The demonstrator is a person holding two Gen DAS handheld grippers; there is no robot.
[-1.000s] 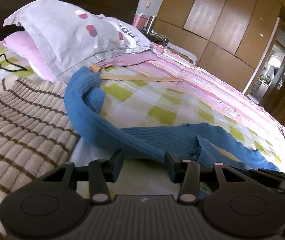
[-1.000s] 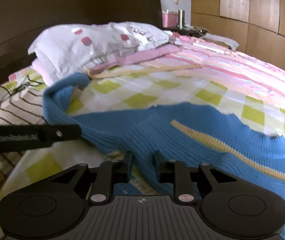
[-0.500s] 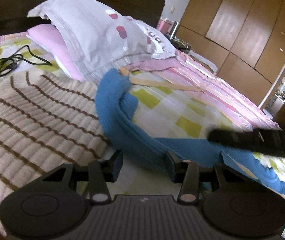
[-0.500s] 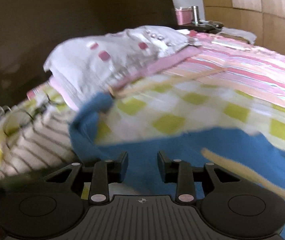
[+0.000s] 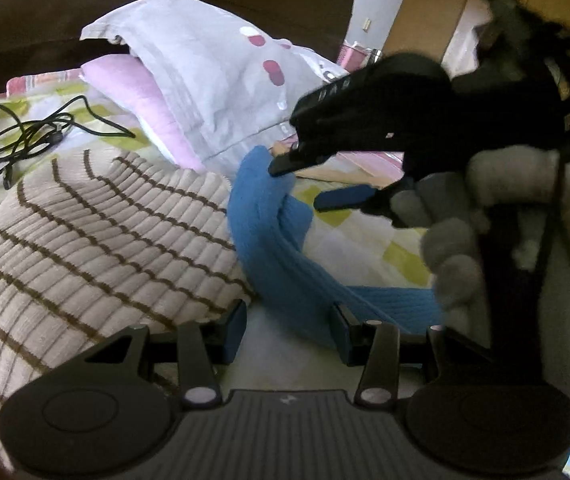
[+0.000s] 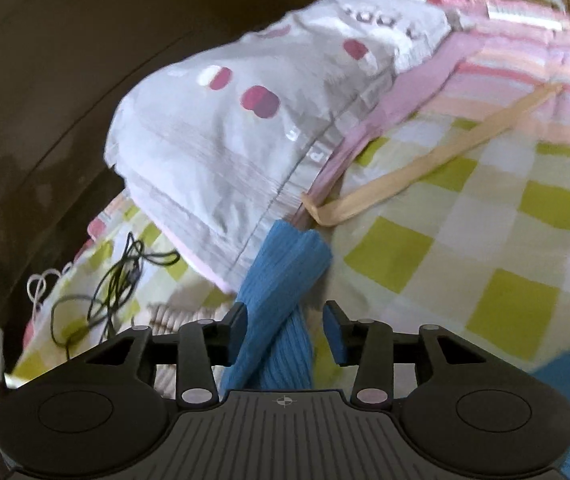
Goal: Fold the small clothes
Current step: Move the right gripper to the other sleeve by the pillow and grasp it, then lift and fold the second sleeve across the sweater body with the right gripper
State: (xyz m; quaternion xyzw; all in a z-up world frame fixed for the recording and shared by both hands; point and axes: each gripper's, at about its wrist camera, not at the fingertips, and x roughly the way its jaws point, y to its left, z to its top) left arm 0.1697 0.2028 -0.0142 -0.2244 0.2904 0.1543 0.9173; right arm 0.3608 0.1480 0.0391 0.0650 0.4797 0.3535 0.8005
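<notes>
A blue knit sweater lies on the bed, and its long sleeve (image 5: pixel 273 240) curves from the pillow toward me. My left gripper (image 5: pixel 291 334) is open just short of the sleeve, with bare sheet between its fingers. In the left wrist view my right gripper (image 5: pixel 313 182), held by a hand in a pale fuzzy glove (image 5: pixel 465 220), hovers over the sleeve's cuff end. In the right wrist view the sleeve (image 6: pixel 281 280) runs up between the fingers of the right gripper (image 6: pixel 285 332). Its jaws are opening and the pads do not pinch the sleeve.
A beige sweater with brown stripes (image 5: pixel 85 248) lies left of the sleeve. A grey pillow with red spots (image 5: pixel 213 80) sits behind, against the dark headboard. A black cable (image 5: pixel 25 140) tangles on the checked sheet (image 6: pixel 465 260). A tan strap (image 6: pixel 425 164) lies by the pillow.
My right gripper has swept left over the sweater to the sleeve's cuff end by the pillow, entering the left wrist view, and its jaws have widened. My left gripper has turned slightly left.
</notes>
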